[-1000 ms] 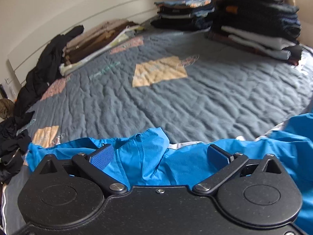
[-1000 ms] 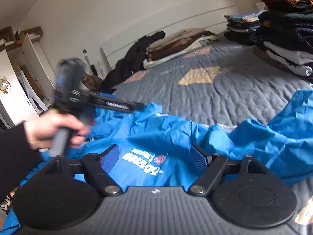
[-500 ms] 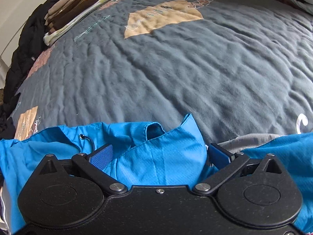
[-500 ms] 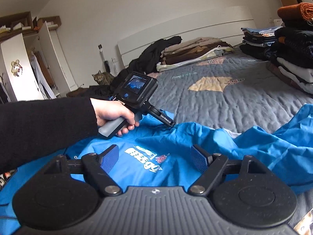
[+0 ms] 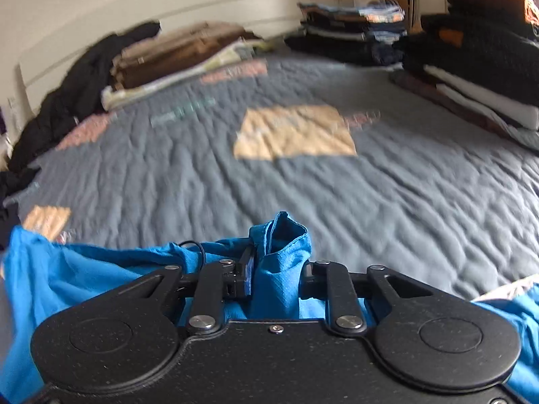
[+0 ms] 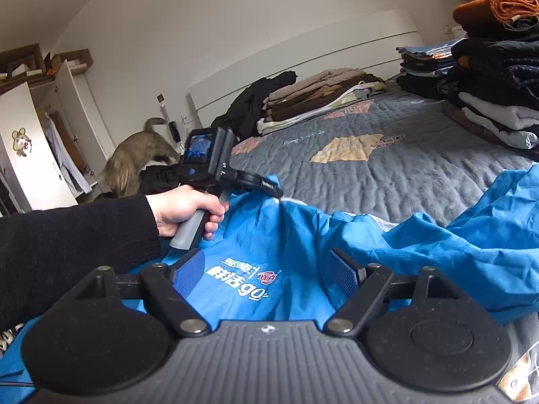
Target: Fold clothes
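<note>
Two grippers are held over a blue jacket (image 6: 289,245) spread crumpled on the near edge of a grey quilt (image 5: 337,181). A bunched fold of the jacket is pinched between the closing jaws of the left gripper (image 5: 274,277), carried by a hand (image 6: 185,210) in a black sleeve (image 6: 67,242). The right gripper (image 6: 267,271) is held wide open just above the jacket's printed chest, nothing being gripped.

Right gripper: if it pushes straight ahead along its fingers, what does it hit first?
Probably the blue jacket, lying between and just beyond the open right gripper; the grey quilt lies further on. Depth is unclear.
</note>
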The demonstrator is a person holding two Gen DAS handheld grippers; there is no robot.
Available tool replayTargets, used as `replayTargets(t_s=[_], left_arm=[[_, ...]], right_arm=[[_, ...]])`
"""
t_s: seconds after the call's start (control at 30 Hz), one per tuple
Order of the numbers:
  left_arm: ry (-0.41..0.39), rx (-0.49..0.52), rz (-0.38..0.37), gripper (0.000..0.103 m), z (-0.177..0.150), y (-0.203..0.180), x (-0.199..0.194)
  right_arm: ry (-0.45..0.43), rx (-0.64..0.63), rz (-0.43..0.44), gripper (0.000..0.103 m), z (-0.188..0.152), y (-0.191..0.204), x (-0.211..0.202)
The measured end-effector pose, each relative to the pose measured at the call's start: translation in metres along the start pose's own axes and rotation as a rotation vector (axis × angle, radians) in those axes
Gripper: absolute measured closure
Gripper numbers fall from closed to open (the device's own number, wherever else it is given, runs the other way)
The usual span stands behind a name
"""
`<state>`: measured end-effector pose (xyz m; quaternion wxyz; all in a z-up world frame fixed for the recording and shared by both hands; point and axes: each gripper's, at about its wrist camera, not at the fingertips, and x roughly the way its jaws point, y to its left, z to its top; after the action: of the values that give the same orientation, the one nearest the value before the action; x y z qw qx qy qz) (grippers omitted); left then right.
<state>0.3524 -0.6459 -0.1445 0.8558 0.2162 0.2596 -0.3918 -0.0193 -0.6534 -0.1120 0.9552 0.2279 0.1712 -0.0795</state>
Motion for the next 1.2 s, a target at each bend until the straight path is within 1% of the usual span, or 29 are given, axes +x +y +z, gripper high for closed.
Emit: replayTargets(t_s=[0.1,0.3,0.33,0.37,0.4,0.43,0.47,0.5,0.57,0.63,0.73,0.77,0.83,0.93,1.1,1.2], left_arm=[[-0.095,-0.061,0.033,0.085,0.030,0.000,-0.001],[-0.252,-0.030,0.110,0.090,0.106,-0.015,0.005],[-0.271,-0.049,0.118,0.090,0.116,-0.015,0.007],[-0.270,-0.080,0.117,0.090,0.124,-0.013,0.012],[-0.245,-0.105,0.126,0.090,0.129,-0.012,0.020],[-0.213,-0.110,0.133,0.087,0.128,-0.013,0.027],[-0.184,-0.105,0.134,0.079,0.125,-0.014,0.034],[-0.155,-0.100,0.134,0.075,0.122,-0.014,0.041],[-0.132,-0.072,0.152,0.042,0.112,-0.017,0.040],[-0.156,-0.034,0.147,0.027,0.103,-0.019,0.024],[-0.208,-0.045,0.131,0.027,0.088,-0.013,-0.020],[-0.226,-0.052,0.125,0.021,0.084,-0.011,-0.036],[-0.255,-0.067,0.111,0.016,0.073,-0.006,-0.068],[-0.272,-0.091,0.088,0.015,0.050,-0.001,-0.119],[-0.205,-0.107,0.093,0.014,-0.004,0.006,-0.195],[-0.182,-0.157,0.106,0.014,-0.039,0.014,-0.238]], right_arm=[[-0.013,0.009,-0.008,0.023,0.000,-0.003,-0.002],[-0.028,-0.005,-0.047,0.023,0.000,-0.013,-0.005],[-0.029,-0.011,-0.057,0.023,0.000,-0.015,-0.005],[-0.028,-0.011,-0.064,0.023,0.000,-0.018,-0.004],[-0.028,-0.003,-0.067,0.023,0.000,-0.020,-0.004],[-0.027,0.005,-0.071,0.023,0.000,-0.023,-0.003],[-0.027,0.012,-0.074,0.023,0.001,-0.025,-0.002],[-0.026,0.020,-0.078,0.023,0.001,-0.027,-0.001],[-0.024,0.031,-0.083,0.023,0.002,-0.031,0.001],[-0.021,0.018,-0.077,0.023,0.003,-0.030,0.001],[-0.023,0.023,-0.059,0.023,0.005,-0.028,0.001],[-0.024,0.031,-0.053,0.023,0.005,-0.028,0.001],[-0.029,0.043,-0.040,0.023,0.007,-0.026,0.001],[-0.040,0.048,-0.018,0.023,0.009,-0.017,-0.001],[-0.053,0.030,0.021,0.023,0.015,0.002,-0.005],[-0.046,0.020,0.051,0.023,0.017,0.015,-0.006]])
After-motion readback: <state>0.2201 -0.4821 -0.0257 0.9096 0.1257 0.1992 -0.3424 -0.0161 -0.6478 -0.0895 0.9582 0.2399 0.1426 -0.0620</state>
